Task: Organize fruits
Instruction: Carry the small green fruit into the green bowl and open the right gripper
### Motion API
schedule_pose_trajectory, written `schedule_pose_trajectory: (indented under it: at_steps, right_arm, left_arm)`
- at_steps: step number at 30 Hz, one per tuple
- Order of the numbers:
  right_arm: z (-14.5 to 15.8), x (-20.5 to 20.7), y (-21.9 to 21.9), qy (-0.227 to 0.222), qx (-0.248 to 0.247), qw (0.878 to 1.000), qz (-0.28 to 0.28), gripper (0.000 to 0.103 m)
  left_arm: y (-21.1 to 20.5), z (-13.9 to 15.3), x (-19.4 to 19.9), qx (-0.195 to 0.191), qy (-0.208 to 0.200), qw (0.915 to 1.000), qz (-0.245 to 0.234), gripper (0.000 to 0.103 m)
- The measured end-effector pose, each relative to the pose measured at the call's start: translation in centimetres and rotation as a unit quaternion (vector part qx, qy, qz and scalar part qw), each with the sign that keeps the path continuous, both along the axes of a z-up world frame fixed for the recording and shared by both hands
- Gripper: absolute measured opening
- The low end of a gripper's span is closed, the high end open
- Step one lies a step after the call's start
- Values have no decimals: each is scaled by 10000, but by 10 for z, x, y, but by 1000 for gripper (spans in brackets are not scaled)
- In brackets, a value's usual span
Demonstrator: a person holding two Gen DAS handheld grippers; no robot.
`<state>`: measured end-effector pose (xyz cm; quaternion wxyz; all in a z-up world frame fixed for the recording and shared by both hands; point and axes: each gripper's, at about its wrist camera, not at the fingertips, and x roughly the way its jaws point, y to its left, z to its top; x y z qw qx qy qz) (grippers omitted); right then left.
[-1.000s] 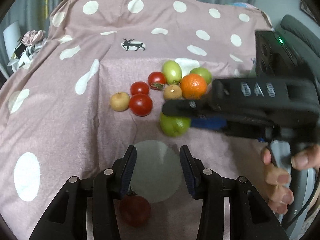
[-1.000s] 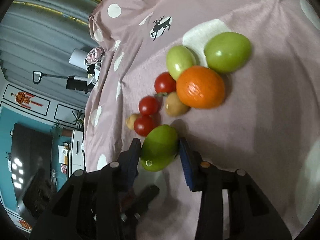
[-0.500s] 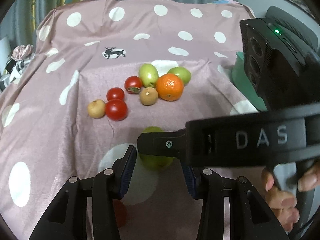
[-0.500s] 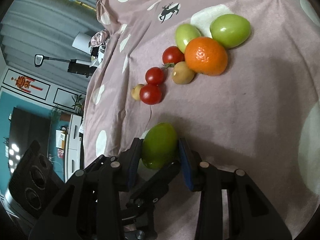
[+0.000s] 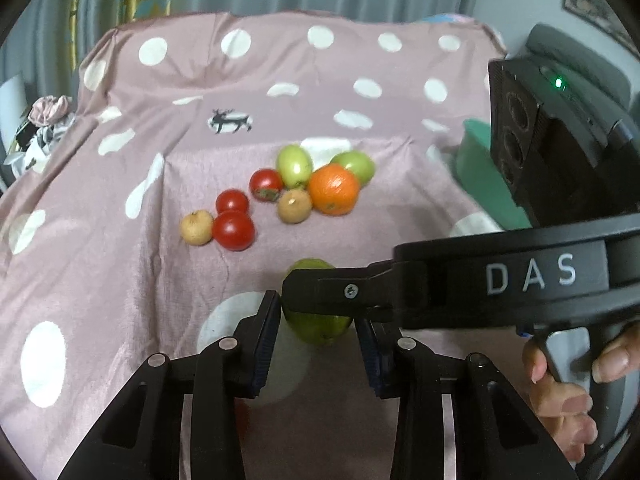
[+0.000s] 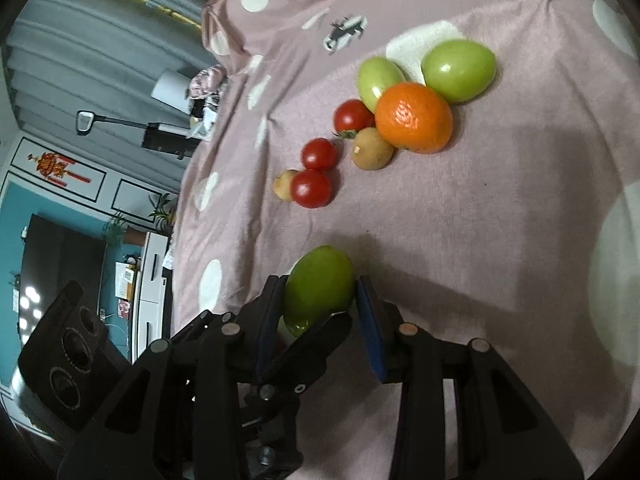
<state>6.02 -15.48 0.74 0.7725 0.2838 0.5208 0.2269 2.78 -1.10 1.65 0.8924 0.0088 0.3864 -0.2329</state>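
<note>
My right gripper point(image 6: 320, 304) is shut on a green mango point(image 6: 319, 286) and holds it above the pink dotted cloth. In the left wrist view the mango point(image 5: 318, 326) sits between my open left gripper's point(image 5: 318, 340) fingers, with the right gripper's finger point(image 5: 340, 292) crossing in front of it. On the cloth lie an orange point(image 5: 333, 189), two green fruits point(image 5: 295, 165) point(image 5: 356, 165), three red tomatoes point(image 5: 233, 230) and two small brown fruits point(image 5: 295, 206) point(image 5: 196, 227).
A green bowl point(image 5: 486, 176) stands at the right edge of the cloth, partly behind the right gripper's body. A red fruit shows dimly below my left gripper. A chair back stands at the far right. Room furniture is at the left.
My right gripper has carried the green mango away from the fruit pile toward the near side, down between my left gripper's open fingers. The left gripper has pulled back a little.
</note>
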Motion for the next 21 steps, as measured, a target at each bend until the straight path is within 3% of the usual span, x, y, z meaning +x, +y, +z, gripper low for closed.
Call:
schedule_pose_trajectory:
  at_steps: [10,18,21]
  right_arm:
    - [45,-34,-37,-602,-118,9981,-71,39]
    - [63,-54,-118,-885,-64,9929,-790,38]
    - [76,-60,-154,-1022,-279,9883,-1100,38]
  left_arm:
    - [-28,37,-36,-425,-395,9979,-303,38]
    - [-115,62,-35,-246,-529,9934,-984,38]
    - [-155,73,-26,-290,-508,9884,-1403,38]
